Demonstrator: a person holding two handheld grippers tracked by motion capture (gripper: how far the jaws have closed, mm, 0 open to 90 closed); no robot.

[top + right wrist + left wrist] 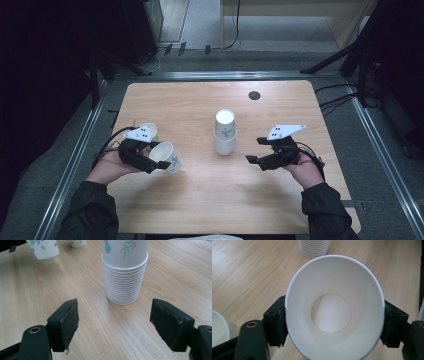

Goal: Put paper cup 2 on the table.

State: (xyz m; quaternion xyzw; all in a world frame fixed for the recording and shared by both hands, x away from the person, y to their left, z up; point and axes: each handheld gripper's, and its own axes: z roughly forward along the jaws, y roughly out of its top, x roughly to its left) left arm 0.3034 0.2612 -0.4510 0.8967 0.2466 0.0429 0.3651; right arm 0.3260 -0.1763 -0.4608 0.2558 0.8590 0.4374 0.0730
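**Wooden bench, cup stack at centre**

Light wood-grain bench, rounded corners, standing on grey floor inside a metal rail frame. Small dark round disc set in the top near the far edge, right of centre. Stack of paper cups stands upside down at mid-bench, white with green leaf print; many rims nested at its base. Single paper cup stands upright on the left side, well apart from the stack. Rest of the top is bare wood.
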